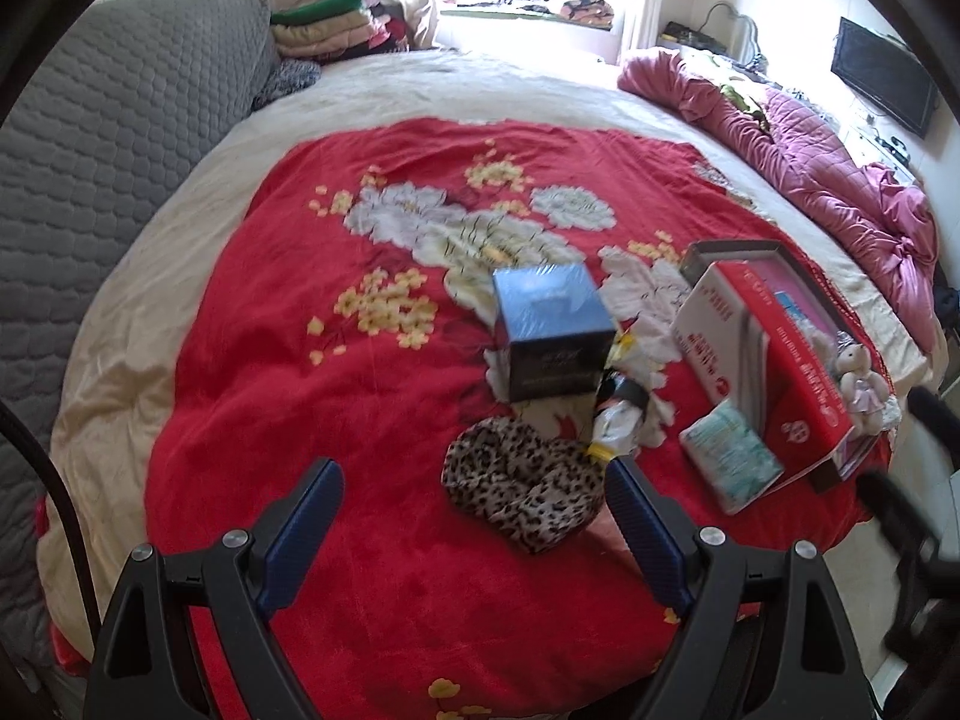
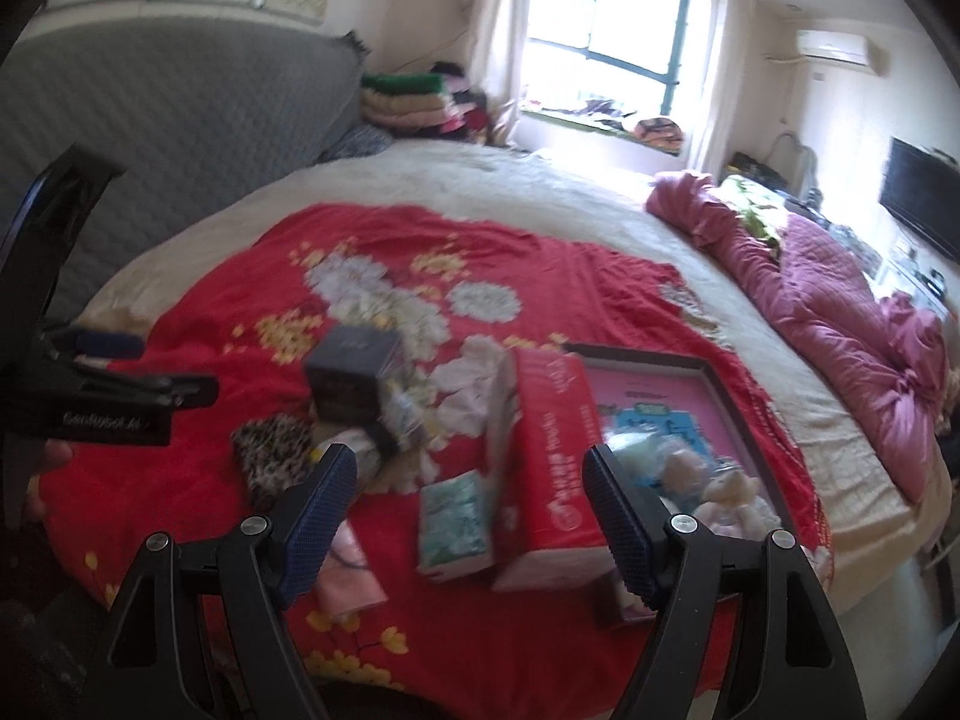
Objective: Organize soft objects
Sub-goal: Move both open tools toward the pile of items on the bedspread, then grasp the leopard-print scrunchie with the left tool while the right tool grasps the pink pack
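On the red flowered blanket (image 1: 336,420) lies a leopard-print cloth (image 1: 522,480), just ahead of my left gripper (image 1: 477,516) and toward its right finger. That gripper is open and holds nothing. Beyond the cloth are a black-white-yellow soft toy (image 1: 618,420), a blue box (image 1: 552,330), a tissue pack (image 1: 729,456) and a small plush bear (image 1: 855,372). My right gripper (image 2: 468,480) is open and empty above the tissue pack (image 2: 456,522) and the red carton (image 2: 552,456). Pale plush toys (image 2: 732,492) lie in a pink-lined tray (image 2: 654,384). The leopard cloth (image 2: 276,450) is blurred to the left.
A crumpled pink quilt (image 1: 840,192) runs along the bed's right side. A grey quilted headboard (image 1: 120,150) stands on the left, with folded blankets (image 1: 336,24) behind it. The left gripper's body (image 2: 90,384) shows at the right wrist view's left edge. A small pink item (image 2: 348,570) lies near the bed's front.
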The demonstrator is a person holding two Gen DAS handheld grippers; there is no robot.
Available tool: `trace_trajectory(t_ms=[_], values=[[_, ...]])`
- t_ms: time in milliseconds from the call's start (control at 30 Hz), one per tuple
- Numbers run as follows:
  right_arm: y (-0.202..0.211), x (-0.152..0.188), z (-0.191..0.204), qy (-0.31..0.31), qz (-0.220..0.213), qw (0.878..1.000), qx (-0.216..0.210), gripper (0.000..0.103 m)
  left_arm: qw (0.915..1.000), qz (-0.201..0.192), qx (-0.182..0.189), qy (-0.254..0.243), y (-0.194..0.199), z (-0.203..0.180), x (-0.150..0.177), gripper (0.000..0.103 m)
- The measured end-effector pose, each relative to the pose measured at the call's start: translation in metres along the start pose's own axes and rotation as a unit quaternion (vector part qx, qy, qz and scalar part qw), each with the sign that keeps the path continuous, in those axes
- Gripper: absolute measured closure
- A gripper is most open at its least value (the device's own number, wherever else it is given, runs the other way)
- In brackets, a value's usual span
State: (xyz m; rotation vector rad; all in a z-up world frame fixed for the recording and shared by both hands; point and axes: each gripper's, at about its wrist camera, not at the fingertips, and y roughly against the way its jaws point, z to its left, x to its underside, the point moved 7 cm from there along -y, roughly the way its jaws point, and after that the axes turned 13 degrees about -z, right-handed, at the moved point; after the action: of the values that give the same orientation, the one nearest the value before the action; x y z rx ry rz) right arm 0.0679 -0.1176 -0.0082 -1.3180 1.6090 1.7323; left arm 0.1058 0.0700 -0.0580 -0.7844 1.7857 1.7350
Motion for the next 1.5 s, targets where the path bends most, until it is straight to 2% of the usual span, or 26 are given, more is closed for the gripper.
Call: trace_trajectory(t_ms=[167,533,767,933,1367,1433,1500], values=[[-0.023,0.025,0.034,0.020,0.048,0.997,-0.055,0.024,0.9998,0.018,-0.002,0.008,-0.017,0.008,0.014,0.015],[-0.058,0.064,0.070,0.059,0.109,0.986,-0.108,0.024,0.9984,0.053,-0.003,0.018,-0.052,0.015,0.039,0.015],[-0.077,0.081,0.076,0.080,0.132,0.982,-0.109,0.024,0.9977,0.060,0.004,0.031,-0.068,0.015,0.046,0.015],[-0.085,0.087,0.081,0.087,0.140,0.980,-0.115,0.024,0.9967,0.074,-0.011,0.034,-0.083,0.017,0.053,0.015],[-0.109,0.100,0.083,0.105,0.159,0.976,-0.108,0.024,0.9935,0.096,0.008,0.060,-0.111,0.017,0.064,0.015],[-0.111,0.101,0.083,0.107,0.162,0.975,-0.109,0.030,0.9932,0.098,0.008,0.062,-0.113,0.017,0.065,0.015],[-0.113,0.102,0.084,0.107,0.161,0.975,-0.110,0.049,0.9929,0.101,0.008,0.062,-0.115,0.018,0.066,0.015]])
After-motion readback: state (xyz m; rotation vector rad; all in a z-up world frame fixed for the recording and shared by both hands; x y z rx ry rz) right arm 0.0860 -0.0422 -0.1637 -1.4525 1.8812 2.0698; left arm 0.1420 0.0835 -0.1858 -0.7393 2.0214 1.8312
